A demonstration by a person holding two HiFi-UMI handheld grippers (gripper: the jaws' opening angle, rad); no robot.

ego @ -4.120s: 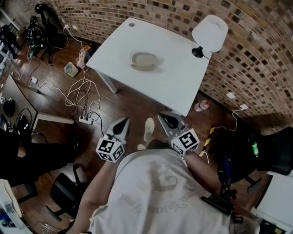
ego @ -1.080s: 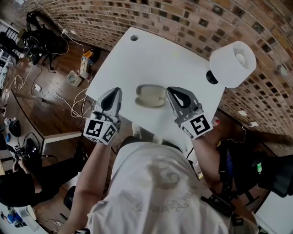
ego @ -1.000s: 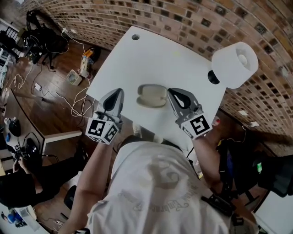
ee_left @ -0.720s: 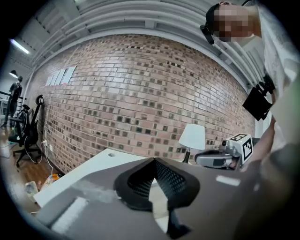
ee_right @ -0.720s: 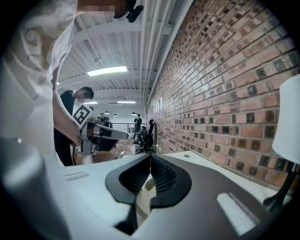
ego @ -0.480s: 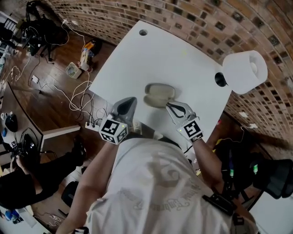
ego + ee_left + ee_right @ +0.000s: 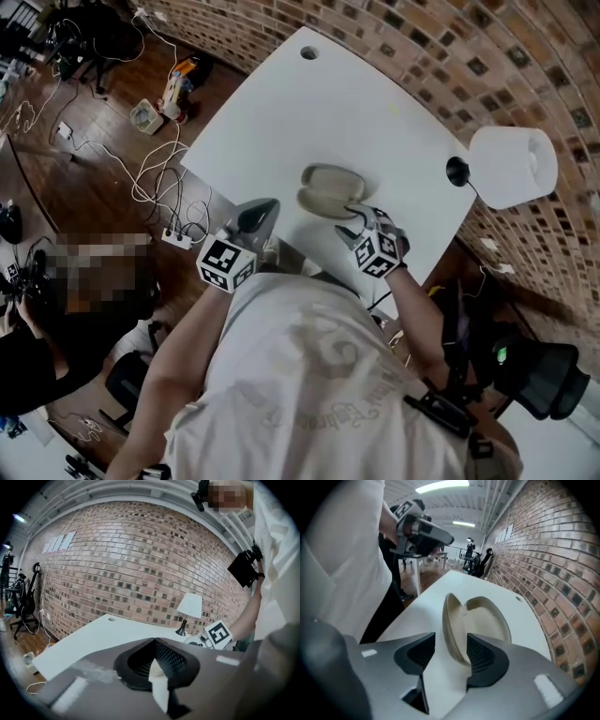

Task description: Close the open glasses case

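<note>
The beige glasses case [image 7: 327,187] lies open on the white table [image 7: 281,112], near the front edge. In the right gripper view its lid [image 7: 452,623] stands up on edge beside the hollow base [image 7: 490,620]. My right gripper [image 7: 359,222] points steeply down at the case's near end. Its jaws are opening, and the lid's near rim sits between the fingertips [image 7: 480,653], close to the right pad, with no grip on it. The left gripper [image 7: 263,212] hangs at the table's front edge, left of the case, shut and empty [image 7: 154,641].
A white-shaded lamp [image 7: 512,166] on a black base stands at the table's right corner. A cable hole [image 7: 308,53] marks the far corner. Cables and a power strip [image 7: 176,240] lie on the wooden floor to the left. A brick wall [image 7: 450,47] runs behind the table.
Both grippers have come down toward the table. The right one sank more, tipped steeply downward at the case and went from shut to open. The left one stayed shut.
</note>
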